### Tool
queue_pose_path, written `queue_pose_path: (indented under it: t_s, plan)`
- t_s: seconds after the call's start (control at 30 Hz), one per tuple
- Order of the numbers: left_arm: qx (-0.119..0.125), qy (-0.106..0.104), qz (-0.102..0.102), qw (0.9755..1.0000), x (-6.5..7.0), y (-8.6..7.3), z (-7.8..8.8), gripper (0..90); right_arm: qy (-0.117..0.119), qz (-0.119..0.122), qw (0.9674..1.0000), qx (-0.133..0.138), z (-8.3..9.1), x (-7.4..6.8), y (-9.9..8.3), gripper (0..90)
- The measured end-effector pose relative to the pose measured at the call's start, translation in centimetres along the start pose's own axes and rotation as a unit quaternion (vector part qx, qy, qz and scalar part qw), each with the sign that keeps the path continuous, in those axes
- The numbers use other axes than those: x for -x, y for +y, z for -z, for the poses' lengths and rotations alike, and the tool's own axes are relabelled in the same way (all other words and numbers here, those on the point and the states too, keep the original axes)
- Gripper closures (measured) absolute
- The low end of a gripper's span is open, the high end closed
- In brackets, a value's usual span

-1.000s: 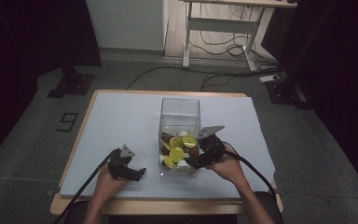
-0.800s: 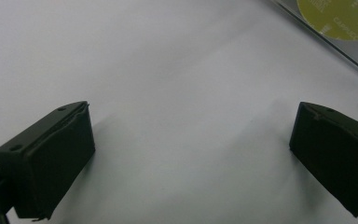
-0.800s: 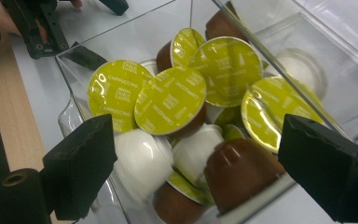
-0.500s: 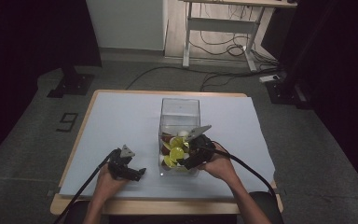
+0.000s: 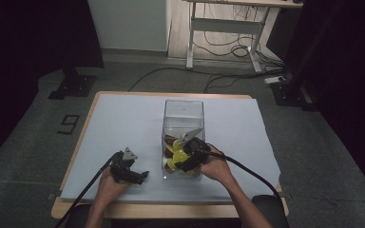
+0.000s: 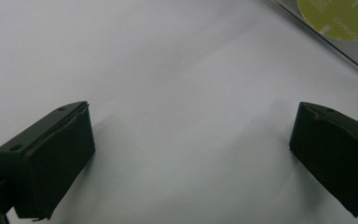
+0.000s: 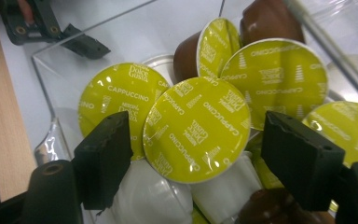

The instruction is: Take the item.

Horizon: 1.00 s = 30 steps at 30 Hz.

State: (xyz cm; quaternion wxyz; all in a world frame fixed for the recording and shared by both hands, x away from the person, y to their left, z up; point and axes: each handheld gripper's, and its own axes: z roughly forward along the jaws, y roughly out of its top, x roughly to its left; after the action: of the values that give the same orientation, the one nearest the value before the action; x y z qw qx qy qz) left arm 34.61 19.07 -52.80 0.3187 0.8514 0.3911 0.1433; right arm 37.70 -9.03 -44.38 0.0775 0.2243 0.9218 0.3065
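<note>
The clear plastic box [image 5: 183, 114] stands near the middle of the table [image 5: 123, 114], which is covered by a pale sheet, and everything else is placed from it.

To the left of the box and toward the near edge of the table, the left gripper [image 5: 140, 175] rests low over the sheet in the person's left hand [image 5: 109, 183], its cable trailing off the near edge. In the left gripper view its two black jaws stand spread wide with only bare white sheet between them; nothing is pinched. The lower wall of the box crosses the top right corner of that view, with a yellow-green lid showing through it.

Inside the box, at its near end, lies a heap of coffee capsules [image 5: 176, 154]: brown and white cups with yellow-green foil lids printed "Cappuccino".

The right gripper [image 5: 179, 160] reaches down into the near end of the box from its right side, held in the person's right hand [image 5: 216, 166]. In the right gripper view [image 7: 196, 149] one capsule [image 7: 196, 128] sits lid-up between its jaws, on top of white and brown cups. The jaws have just been closing, yet a gap shows on each side of that lid, so the pads do not press on it. More lids [image 7: 272, 81] lie behind it, and beyond the box's wall the left gripper [image 7: 42, 28] is seen on the sheet.
</note>
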Motion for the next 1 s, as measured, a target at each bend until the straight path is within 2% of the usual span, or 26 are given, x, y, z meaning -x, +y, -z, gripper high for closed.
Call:
queue_pose_path:
  t_s: [0.13,0.3,0.4,0.53,0.67,0.7,1.0]
  plan:
    - [0.0,0.0,0.0,1.0,0.0,0.0,0.0,0.0,-0.007,0.004,0.9998,-0.018,-0.7,-0.1,0.2,25.7]
    - [0.0,0.0,0.001,1.0,0.0,0.0,0.0,0.0,-0.017,0.005,0.9996,-0.024,-1.0,0.0,0.4,28.3]
    - [0.0,0.0,0.0,1.0,0.0,0.0,0.0,0.0,-0.011,0.002,0.9996,-0.025,-1.0,0.0,0.4,36.0]
    - [0.0,0.0,0.0,1.0,0.0,0.0,0.0,0.0,-0.012,-0.004,0.9997,-0.022,-0.9,-0.1,0.4,38.8]
    - [0.0,0.0,0.0,1.0,0.0,0.0,0.0,0.0,-0.027,0.001,0.9996,-0.012,-0.7,-0.3,0.4,39.0]
    - [0.0,0.0,0.0,1.0,0.0,0.0,0.0,0.0,-0.024,-0.001,0.9997,-0.002,-0.5,-0.3,0.4,39.0]
    - [0.0,0.0,0.0,1.0,0.0,0.0,0.0,0.0,-0.021,-0.002,0.9997,0.011,0.4,-0.5,0.3,39.0]
